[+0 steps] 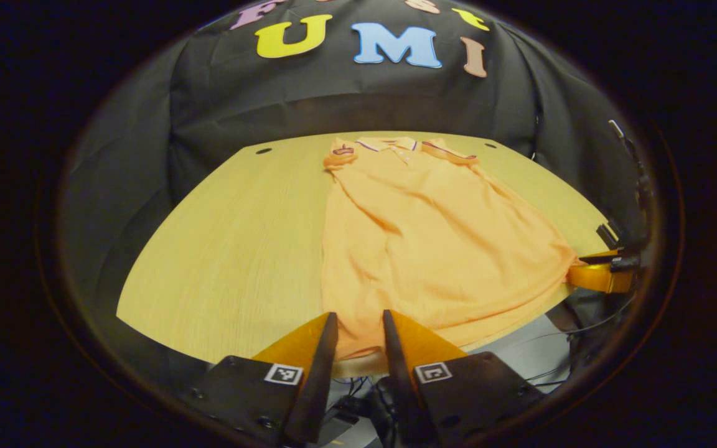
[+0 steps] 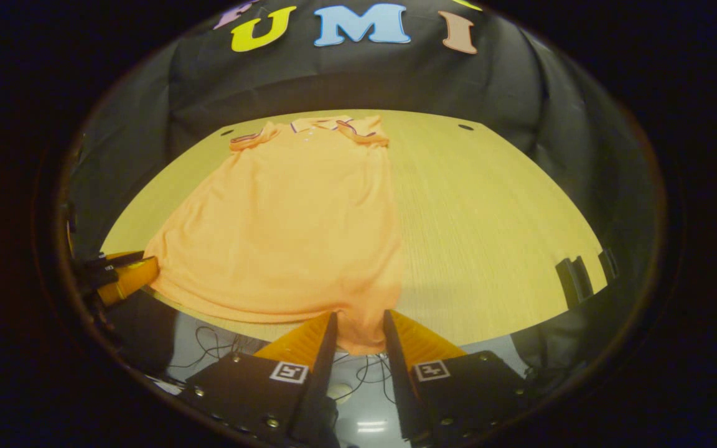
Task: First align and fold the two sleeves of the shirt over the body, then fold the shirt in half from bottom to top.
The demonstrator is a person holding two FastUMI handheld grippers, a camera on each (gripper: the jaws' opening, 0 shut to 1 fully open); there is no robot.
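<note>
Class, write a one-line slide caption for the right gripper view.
Right hand-held gripper at the hem corner of an orange polo shirt lying on a wooden table.

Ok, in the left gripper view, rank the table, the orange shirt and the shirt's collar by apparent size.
1. Wooden table
2. Orange polo shirt, covering less area than the table
3. Collar, far end, so it may look smaller than it is

Orange shirt (image 1: 421, 249) flat, sleeves folded in.

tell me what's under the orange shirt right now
The wooden table lies under the shirt, whose bottom hem droops past the near edge. Whatever else is beneath the fabric is covered.
</note>
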